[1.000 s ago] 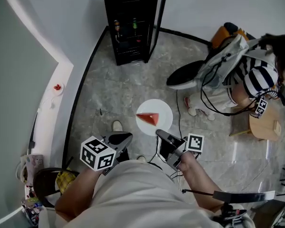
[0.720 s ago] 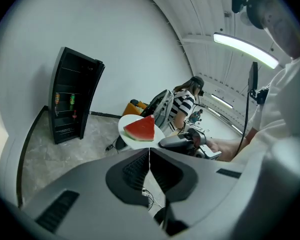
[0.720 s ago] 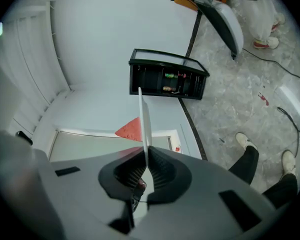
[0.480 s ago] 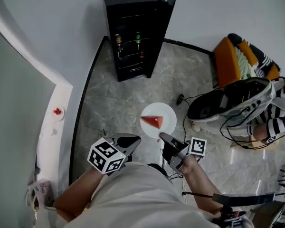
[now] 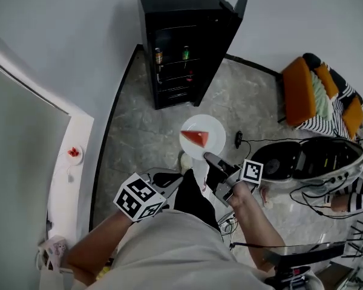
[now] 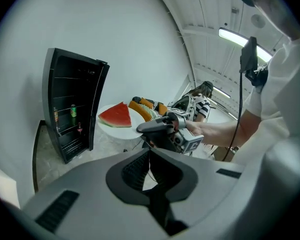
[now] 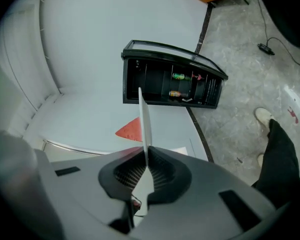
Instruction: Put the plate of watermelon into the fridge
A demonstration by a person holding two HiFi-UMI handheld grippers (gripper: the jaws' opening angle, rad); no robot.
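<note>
Between the jaws of the right hand-held gripper (image 5: 210,157) is the rim of the white plate (image 5: 213,127), pinched tight, with the watermelon slice (image 5: 195,138) on top. The left hand-held gripper (image 5: 168,177) is closed and empty. The black fridge (image 5: 187,35) stands open ahead, well apart, so the plate is not in yet. A floor cable (image 5: 238,139) lies near the path.
</note>
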